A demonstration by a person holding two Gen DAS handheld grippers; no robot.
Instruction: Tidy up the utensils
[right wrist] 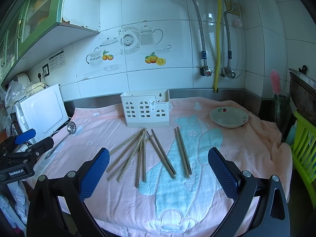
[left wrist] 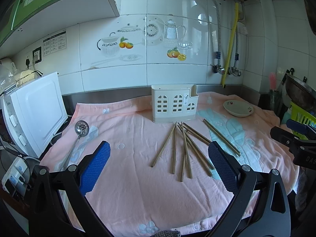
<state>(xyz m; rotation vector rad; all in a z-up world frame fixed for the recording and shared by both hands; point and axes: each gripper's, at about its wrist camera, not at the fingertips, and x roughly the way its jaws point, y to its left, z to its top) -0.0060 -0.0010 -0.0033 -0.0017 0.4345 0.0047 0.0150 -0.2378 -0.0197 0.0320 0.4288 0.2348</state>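
Both grippers hang spread and empty over the towel-draped surface [right wrist: 256, 138]: the left gripper [left wrist: 159, 158] near the perforated steel skimmer [left wrist: 82, 128], the right gripper [right wrist: 158, 164] above the chopsticks [right wrist: 142, 154]. Slim, smooth wooden sticks lie fanned, some crossing, before the slotted cream plastic holder [right wrist: 146, 110]. Judged from here, pinching one pair near mid-length and lifting it upright should suit the holder's open top; soft terry may snag the tips.

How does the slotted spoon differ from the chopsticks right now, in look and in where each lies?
The slotted spoon is shiny metal with a round perforated bowl; the chopsticks are plain brown sticks. The spoon lies alone at the left beside the microwave; the chopsticks fan out in front of the utensil holder. Both lie flat on the pink towel, outside the holder.
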